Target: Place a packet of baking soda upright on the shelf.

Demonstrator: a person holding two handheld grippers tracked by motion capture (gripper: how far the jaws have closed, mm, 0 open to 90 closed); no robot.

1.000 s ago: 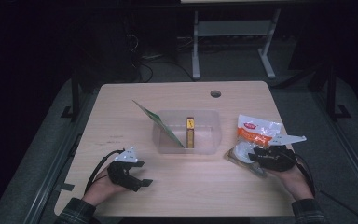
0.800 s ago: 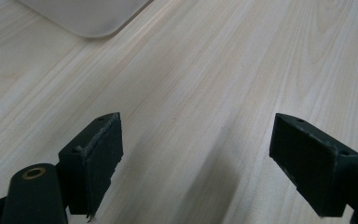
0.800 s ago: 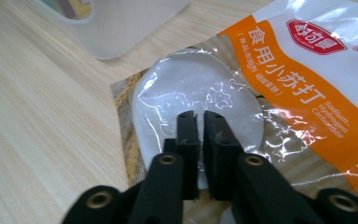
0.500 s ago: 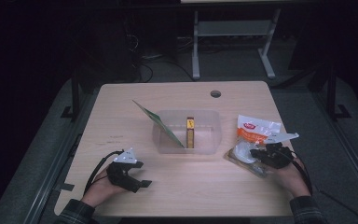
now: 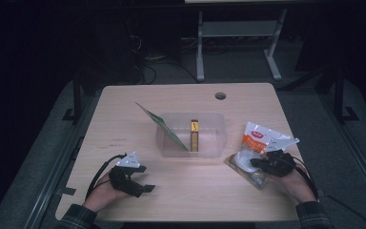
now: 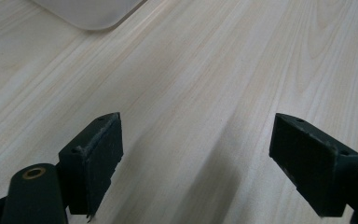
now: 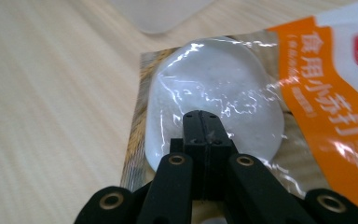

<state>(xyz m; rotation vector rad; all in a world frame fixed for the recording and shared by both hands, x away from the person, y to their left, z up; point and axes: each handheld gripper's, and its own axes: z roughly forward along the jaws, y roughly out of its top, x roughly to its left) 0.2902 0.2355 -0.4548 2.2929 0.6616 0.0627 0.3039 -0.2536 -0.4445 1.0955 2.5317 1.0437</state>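
Near right edge of pale wooden table [image 5: 124, 102]: clear plastic packet with white round contents and brown-printed backing [image 5: 244, 163], lying flat, partly overlapped on its far side by orange-and-white printed pouch [image 5: 259, 140].

On the clear packet: right gripper [image 5: 256, 164], black, two-jaw, hand-held. Jaws just brought together, pads meeting face to face in the right gripper view [image 7: 204, 133], tips resting over the near rim of the white round bulge [image 7: 214, 100]. Film possibly pinched between the pads; not possible to tell from either view.

Near front edge, left of centre: left gripper [image 5: 143, 183], black, with grey three-cornered plate on top, resting on bare wood. Jaws wide apart, nothing between them; bare wood grain between the pads [image 6: 100, 151].

Centre of table: translucent rectangular plastic bin [image 5: 215, 125], holding upright yellow-and-dark slim box [image 5: 195, 135] and green-edged flat card [image 5: 164, 128] leaning out over its left rim.

Far edge, right of centre: round cable hole [image 5: 220, 96].

Step in hand, by judgement: taking hold of the clear packet for transfer toward the bin.

Next move, by judgement: slow lift to confirm the film comes up with the jaws, free of the orange pouch; then carry over the bin's right wall, clear of the upright box.
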